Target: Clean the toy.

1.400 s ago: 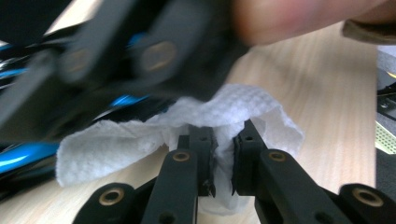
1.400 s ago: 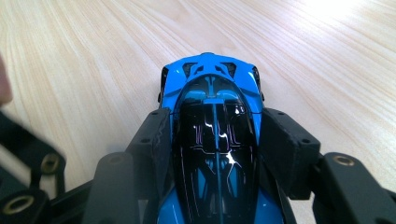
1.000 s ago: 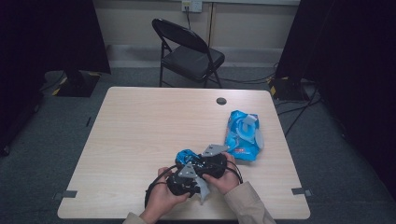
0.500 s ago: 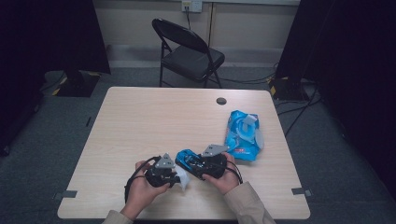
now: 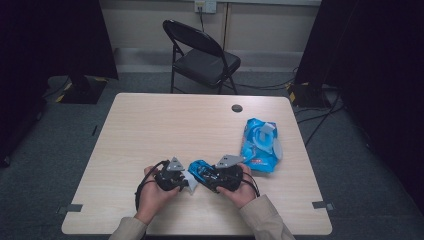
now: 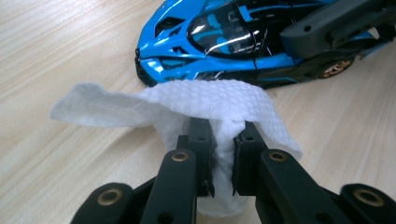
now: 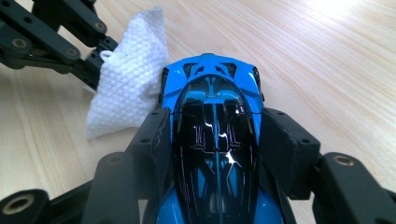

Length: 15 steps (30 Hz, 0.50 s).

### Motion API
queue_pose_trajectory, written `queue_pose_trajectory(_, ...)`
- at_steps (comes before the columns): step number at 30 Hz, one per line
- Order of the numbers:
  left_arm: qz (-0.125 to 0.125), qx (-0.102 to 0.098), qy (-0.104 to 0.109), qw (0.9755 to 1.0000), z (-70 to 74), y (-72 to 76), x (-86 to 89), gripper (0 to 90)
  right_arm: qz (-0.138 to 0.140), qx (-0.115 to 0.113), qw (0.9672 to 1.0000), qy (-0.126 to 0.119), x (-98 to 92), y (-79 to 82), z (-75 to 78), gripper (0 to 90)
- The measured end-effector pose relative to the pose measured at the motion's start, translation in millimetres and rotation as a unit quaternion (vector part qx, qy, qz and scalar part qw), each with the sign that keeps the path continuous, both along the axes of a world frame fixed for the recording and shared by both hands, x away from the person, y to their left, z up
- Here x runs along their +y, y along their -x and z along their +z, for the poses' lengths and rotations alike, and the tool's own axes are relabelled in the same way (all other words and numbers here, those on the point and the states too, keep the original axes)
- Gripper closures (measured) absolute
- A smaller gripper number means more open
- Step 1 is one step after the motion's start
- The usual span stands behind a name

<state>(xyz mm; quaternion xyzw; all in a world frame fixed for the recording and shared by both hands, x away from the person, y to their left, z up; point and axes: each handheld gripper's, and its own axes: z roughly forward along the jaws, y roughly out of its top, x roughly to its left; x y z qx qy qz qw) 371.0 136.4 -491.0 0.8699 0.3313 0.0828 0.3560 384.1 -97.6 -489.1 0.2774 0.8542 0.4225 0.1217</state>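
A blue toy car [image 5: 200, 170] with a black glossy roof sits on the table near its front edge. My right gripper [image 7: 212, 128] is shut on the toy car [image 7: 212, 140], one jaw on each side of its body. My left gripper [image 6: 223, 154] is shut on a white wipe [image 6: 205, 105], which drapes over its fingertips right by the nose of the toy car [image 6: 219, 42]. In the high view the left gripper [image 5: 184, 181] sits just left of the car, with the wipe [image 5: 190, 180] between it and the right gripper [image 5: 209, 176].
A blue pack of wipes [image 5: 261, 145] with its lid open lies on the wooden table [image 5: 165, 125] to the right of the hands. A small dark hole [image 5: 237, 108] marks the table's far side. A black folding chair [image 5: 202, 55] stands beyond it.
My left gripper drew away to the left from the car with the wipe, then came back in beside the car's nose. The right gripper has kept the car in place.
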Motion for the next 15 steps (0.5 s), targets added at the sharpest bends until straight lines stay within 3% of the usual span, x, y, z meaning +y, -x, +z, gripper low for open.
queue_pose_trajectory(15,-0.003,0.002,-0.006,1.0,0.8,-2.8,-7.9,81.1,0.0,0.0,1.0,-0.001,0.0,0.0,-0.2,44.7)
